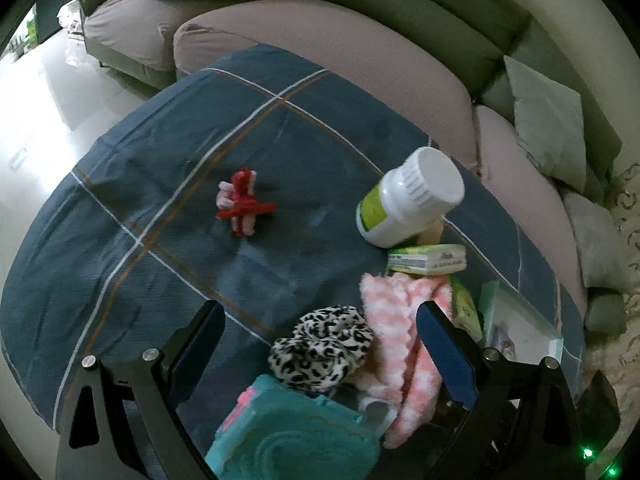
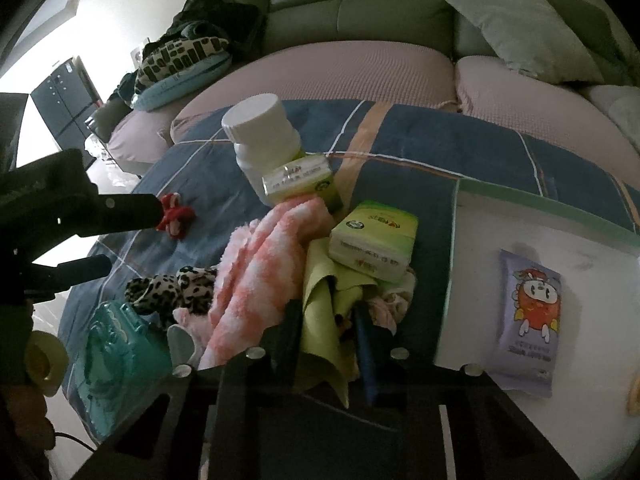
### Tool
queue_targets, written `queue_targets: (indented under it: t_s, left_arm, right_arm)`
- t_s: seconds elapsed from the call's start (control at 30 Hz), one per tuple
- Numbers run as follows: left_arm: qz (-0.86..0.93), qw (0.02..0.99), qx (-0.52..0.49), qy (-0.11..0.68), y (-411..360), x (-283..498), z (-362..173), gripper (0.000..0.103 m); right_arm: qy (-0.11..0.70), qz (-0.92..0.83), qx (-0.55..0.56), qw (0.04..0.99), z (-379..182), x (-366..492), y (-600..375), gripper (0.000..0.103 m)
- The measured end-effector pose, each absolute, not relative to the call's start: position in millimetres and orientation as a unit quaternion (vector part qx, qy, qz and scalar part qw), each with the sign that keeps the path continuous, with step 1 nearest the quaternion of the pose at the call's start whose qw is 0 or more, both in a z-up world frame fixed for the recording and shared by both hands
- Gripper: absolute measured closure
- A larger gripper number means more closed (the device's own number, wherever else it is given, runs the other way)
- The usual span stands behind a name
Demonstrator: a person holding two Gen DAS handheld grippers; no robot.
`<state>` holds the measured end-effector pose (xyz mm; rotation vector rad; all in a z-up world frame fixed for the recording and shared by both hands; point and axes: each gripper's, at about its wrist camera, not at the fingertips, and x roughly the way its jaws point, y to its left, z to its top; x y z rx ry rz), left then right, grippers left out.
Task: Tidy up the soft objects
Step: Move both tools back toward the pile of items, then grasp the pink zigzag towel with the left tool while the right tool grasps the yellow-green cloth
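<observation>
A pile lies on the blue checked cloth (image 1: 168, 184). It holds a pink-and-white fluffy cloth (image 1: 400, 320) (image 2: 260, 264), a leopard-print scrunchie (image 1: 324, 344) (image 2: 172, 288), a yellow-green cloth (image 2: 324, 296) and a teal toy (image 1: 288, 436) (image 2: 116, 356). A red-and-pink yarn toy (image 1: 242, 204) (image 2: 174, 214) lies apart on the cloth. My left gripper (image 1: 320, 344) is open, its fingers on either side of the scrunchie and the fluffy cloth. My right gripper (image 2: 328, 320) is shut on the yellow-green cloth.
A white bottle (image 1: 408, 196) (image 2: 264, 140) leans on tissue packs (image 1: 428, 258) (image 2: 372, 240). A white tray (image 2: 540, 220) at the right holds a purple snack packet (image 2: 528, 320). A sofa with cushions (image 1: 328, 48) runs behind the cloth.
</observation>
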<state>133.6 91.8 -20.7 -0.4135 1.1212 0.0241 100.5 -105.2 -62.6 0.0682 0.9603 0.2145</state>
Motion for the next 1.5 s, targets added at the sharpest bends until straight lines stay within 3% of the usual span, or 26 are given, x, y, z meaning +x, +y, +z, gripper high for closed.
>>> queue_targets:
  t_s: [0.33,0.8,0.87,1.0,1.07,1.5]
  left_arm:
    - [-0.006,0.823,-0.201,0.532,78,137,-23,0.007]
    - [-0.028,0.831,-0.159,0.533,39,147,-21,0.01]
    - [-0.032,0.829,-0.152,0.537,30,151,-24,0.022]
    - [-0.036,0.828,-0.139,0.542,16,157,-30,0.025]
    - [-0.035,0.826,-0.127,0.548,8,160,-36,0.037]
    - [-0.024,0.816,-0.163,0.554,12,168,-60,0.08]
  right_arm:
    - [0.459,0.099,0.041,0.882,-64,100,-112,0.094]
    - [0.461,0.101,0.07,0.879,-63,99,-127,0.095]
    - [0.462,0.101,0.074,0.878,-64,100,-129,0.095]
    - [0.464,0.101,0.081,0.876,-67,101,-133,0.095]
    - [0.464,0.102,0.083,0.876,-67,102,-135,0.095]
    - [0.466,0.111,0.103,0.872,-71,106,-142,0.095]
